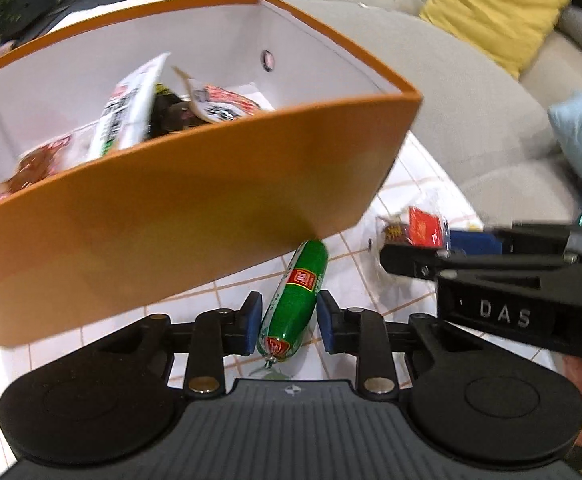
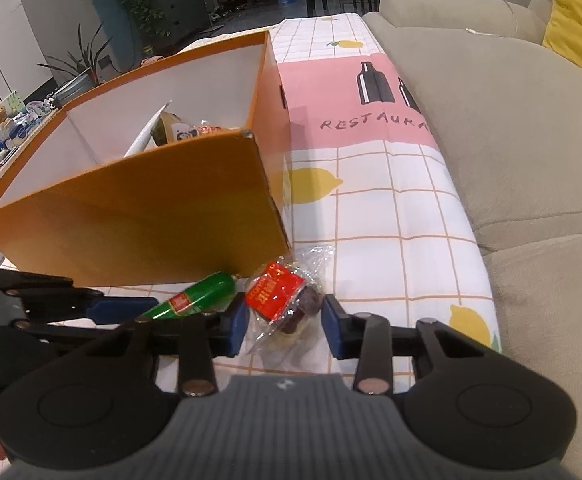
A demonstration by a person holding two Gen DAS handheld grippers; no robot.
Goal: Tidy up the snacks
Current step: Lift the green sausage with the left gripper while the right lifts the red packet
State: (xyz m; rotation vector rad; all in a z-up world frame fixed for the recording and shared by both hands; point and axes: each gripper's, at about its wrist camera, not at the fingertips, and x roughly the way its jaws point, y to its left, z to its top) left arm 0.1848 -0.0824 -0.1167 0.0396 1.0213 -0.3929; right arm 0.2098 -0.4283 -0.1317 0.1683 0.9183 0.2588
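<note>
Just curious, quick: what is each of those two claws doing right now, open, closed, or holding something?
Left gripper: open around the green sausage, pads not touching.
Right gripper: open around the clear-wrapped snack, not squeezing it.

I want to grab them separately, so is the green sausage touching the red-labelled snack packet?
Apart. The left wrist view shows a strip of checked tablecloth between the green sausage and the red-labelled snack packet.

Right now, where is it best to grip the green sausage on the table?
Probably the green sausage is best gripped at its thick middle, across its width, from above and from the near end. It lies flat, far end at the orange box; the left gripper already straddles it.
</note>
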